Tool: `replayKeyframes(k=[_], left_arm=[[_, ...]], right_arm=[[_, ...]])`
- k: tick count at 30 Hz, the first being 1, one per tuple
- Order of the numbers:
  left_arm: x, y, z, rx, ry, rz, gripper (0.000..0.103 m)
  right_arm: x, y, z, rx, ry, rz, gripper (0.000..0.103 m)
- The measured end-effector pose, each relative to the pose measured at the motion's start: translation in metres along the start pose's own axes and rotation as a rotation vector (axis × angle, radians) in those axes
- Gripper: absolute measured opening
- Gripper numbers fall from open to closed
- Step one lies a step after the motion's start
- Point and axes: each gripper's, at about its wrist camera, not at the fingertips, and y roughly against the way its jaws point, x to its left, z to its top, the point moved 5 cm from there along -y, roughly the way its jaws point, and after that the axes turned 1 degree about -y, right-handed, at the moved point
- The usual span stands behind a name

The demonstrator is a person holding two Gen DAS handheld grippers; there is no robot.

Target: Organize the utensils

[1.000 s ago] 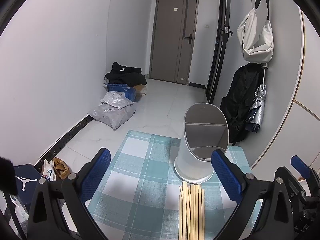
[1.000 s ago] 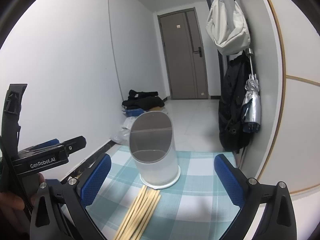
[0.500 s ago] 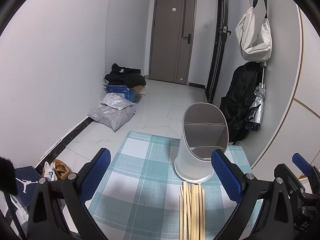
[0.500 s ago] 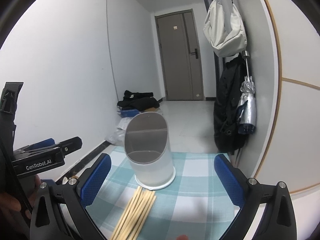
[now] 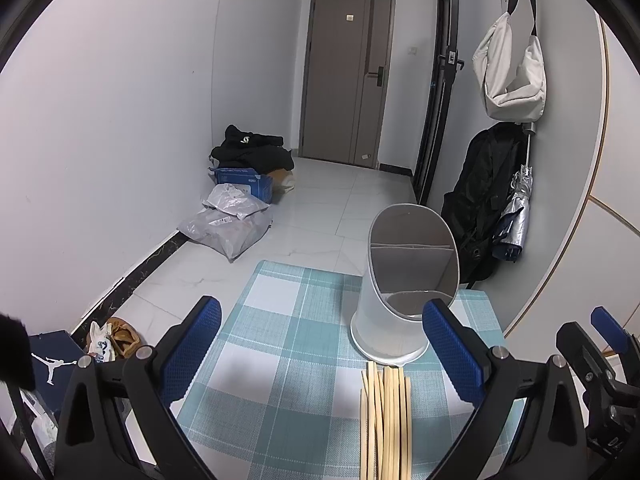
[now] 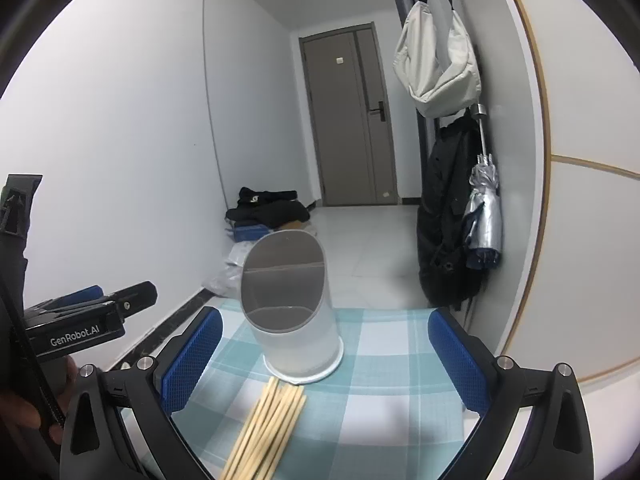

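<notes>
A bundle of several pale wooden chopsticks lies on the teal checked tablecloth, tips pointing at a white slanted-top utensil holder with a divider inside. My left gripper hovers open above the cloth, nothing between its blue pads. My right gripper is open too, holder and chopstick tips between its blue pads in view, nothing held. The left gripper's body shows at the right wrist view's left edge.
The small table ends close behind the holder; tiled floor beyond. On the floor at left lie grey bags, a blue box and black clothes. A black backpack, a folded umbrella and a white bag hang on the right wall.
Both cameras have drifted slightly; the holder sits a bit further left in the right wrist view. Both grippers stay open and the chopsticks have not moved.
</notes>
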Motion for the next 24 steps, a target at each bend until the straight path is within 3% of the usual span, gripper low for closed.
replayKeyframes(k=[6,10,13,19,24], left_arm=[[0.001,-0.007,-0.005,0.038,0.011,0.009,0.099],[0.001,-0.011,-0.009,0.053,-0.006,0.043,0.099],[0.002,-0.018,-0.012,0.089,-0.032,0.070,0.099],[0.020,-0.037,-0.022,0.216,0.006,0.077,0.099],[0.035,-0.049,-0.028,0.293,0.084,0.080,0.099]], right_arm=[[0.002,-0.008,-0.006,0.040,0.002,0.014,0.103],[0.002,-0.028,-0.022,0.156,-0.004,0.030,0.103],[0.002,-0.055,-0.045,0.312,0.007,0.020,0.102],[0.008,-0.097,-0.089,0.548,0.021,0.041,0.078],[0.010,-0.122,-0.111,0.661,0.024,0.026,0.069]])
